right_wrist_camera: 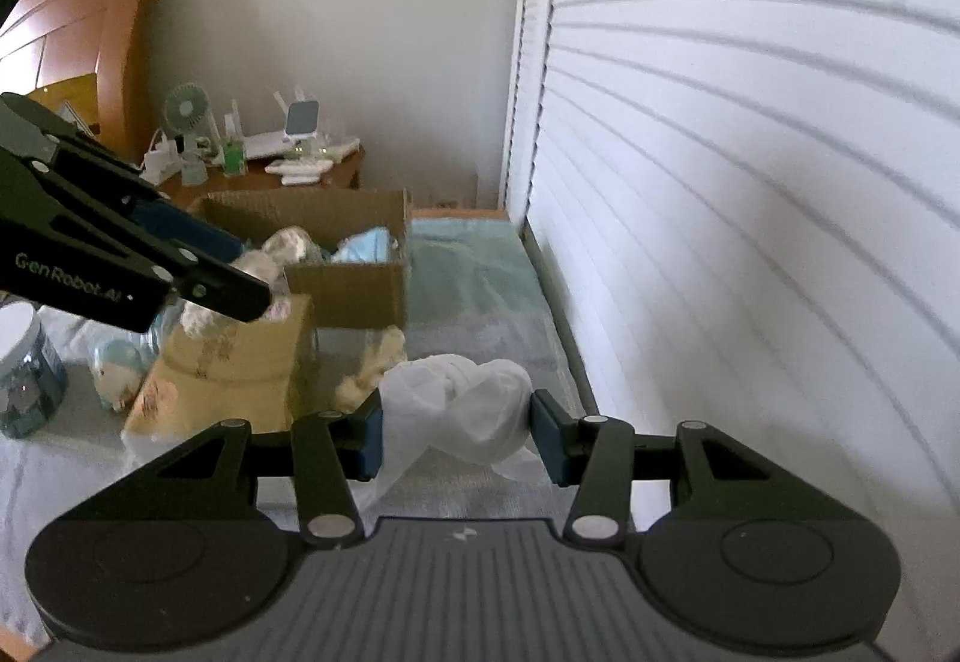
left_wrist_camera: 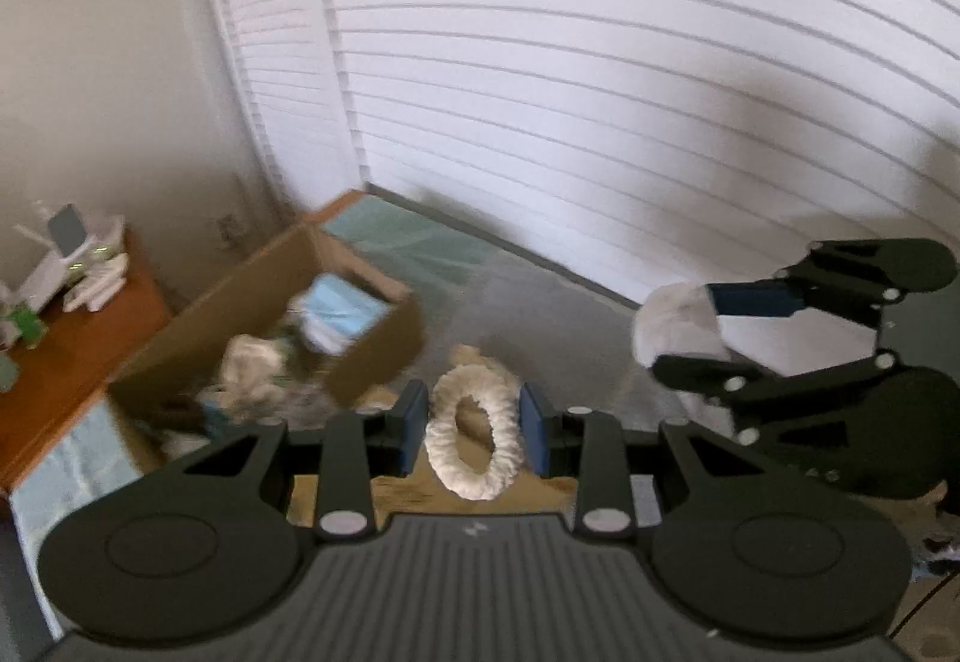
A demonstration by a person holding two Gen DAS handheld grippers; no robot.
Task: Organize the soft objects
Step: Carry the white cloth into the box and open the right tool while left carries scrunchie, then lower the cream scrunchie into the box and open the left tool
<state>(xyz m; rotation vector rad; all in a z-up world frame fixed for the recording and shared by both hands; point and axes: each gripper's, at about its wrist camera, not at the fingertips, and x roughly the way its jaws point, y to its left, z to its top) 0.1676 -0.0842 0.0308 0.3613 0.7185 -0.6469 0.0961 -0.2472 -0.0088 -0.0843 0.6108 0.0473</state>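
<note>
- Left wrist view: open brown cardboard box (left_wrist_camera: pixel 336 314) holding pale blue fabric (left_wrist_camera: pixel 342 311) and whitish soft items.
- Near box, left gripper (left_wrist_camera: pixel 474 422) pinching fluffy white fabric ring (left_wrist_camera: pixel 471 431).
- Right gripper (right_wrist_camera: pixel 459 437) clamped on crumpled white cloth (right_wrist_camera: pixel 474 407).

fluffy white ring (left_wrist_camera: pixel 472 433), crumpled white cloth (right_wrist_camera: pixel 459 410)

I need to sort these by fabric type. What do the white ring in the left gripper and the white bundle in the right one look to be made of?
White ring: fuzzy, terry-like or chenille yarn, matte, nubbly surface. White bundle: thin, smooth, slightly translucent; fabric or plastic film, unclear.
</note>
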